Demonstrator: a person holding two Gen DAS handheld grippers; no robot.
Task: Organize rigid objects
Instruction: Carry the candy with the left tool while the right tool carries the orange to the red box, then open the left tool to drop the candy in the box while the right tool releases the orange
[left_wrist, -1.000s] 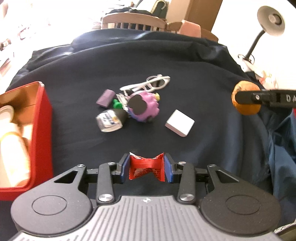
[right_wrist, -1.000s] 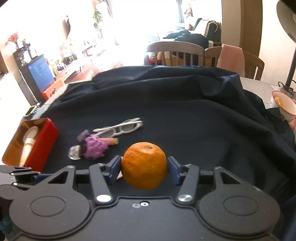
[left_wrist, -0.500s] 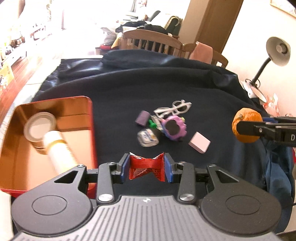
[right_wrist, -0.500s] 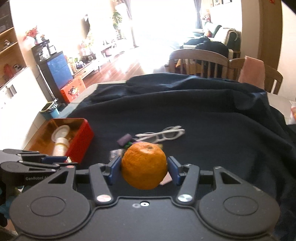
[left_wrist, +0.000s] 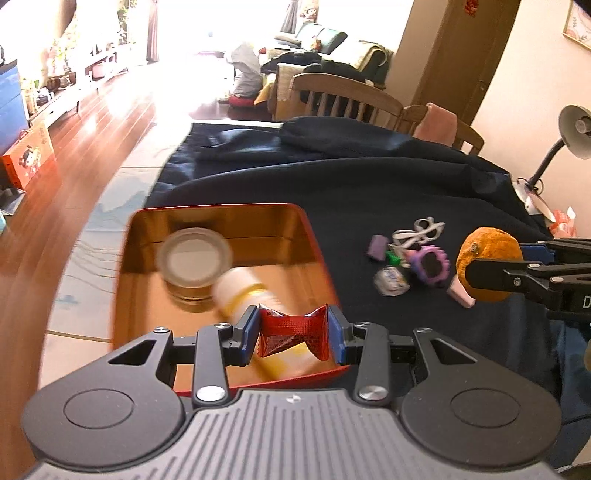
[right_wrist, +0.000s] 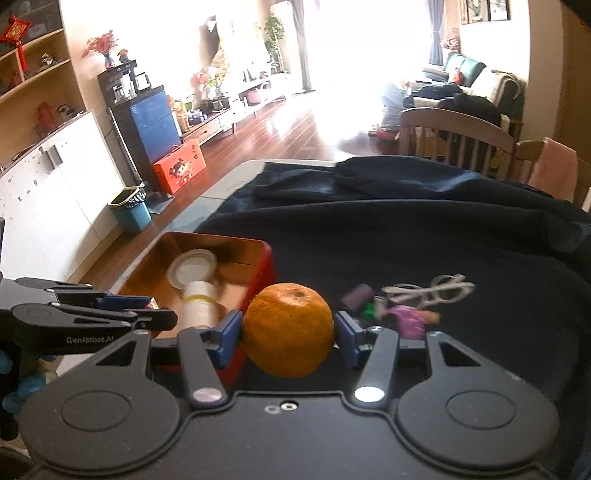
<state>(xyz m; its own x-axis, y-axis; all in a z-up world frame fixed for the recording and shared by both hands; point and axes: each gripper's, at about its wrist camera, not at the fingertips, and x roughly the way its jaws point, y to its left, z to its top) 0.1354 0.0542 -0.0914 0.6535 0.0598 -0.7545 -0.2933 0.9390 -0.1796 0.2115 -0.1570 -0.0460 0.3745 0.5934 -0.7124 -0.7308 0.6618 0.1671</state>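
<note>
Left gripper (left_wrist: 292, 334) clamped on a crumpled red wrapper (left_wrist: 293, 335), blue pads pressing both ends; it hangs over the near edge of the red tin (left_wrist: 320, 254). Right gripper (right_wrist: 288, 332) clamped on an orange (right_wrist: 288, 328), pads against both sides, held above the dark cloth (right_wrist: 406, 236) just right of the tin.

Tin is open, gold-coloured inside. Contents: a pale bottle with a yellow band (left_wrist: 243, 291) lying on its side toward the near wall, and a round white-lidded jar (left_wrist: 194, 258) behind it, toward the far wall. Both blurred.

Loose on the cloth to the right of the tin, clustered: pink block (left_wrist: 460, 295), clear sachet (left_wrist: 390, 282), purple spiky toy (left_wrist: 430, 264), small purple block (left_wrist: 377, 248), something green between them, white glasses (left_wrist: 419, 229) farthest back.

Beyond the table: wooden chairs (left_wrist: 343, 96), desk lamp (left_wrist: 574, 129) at far right.
</note>
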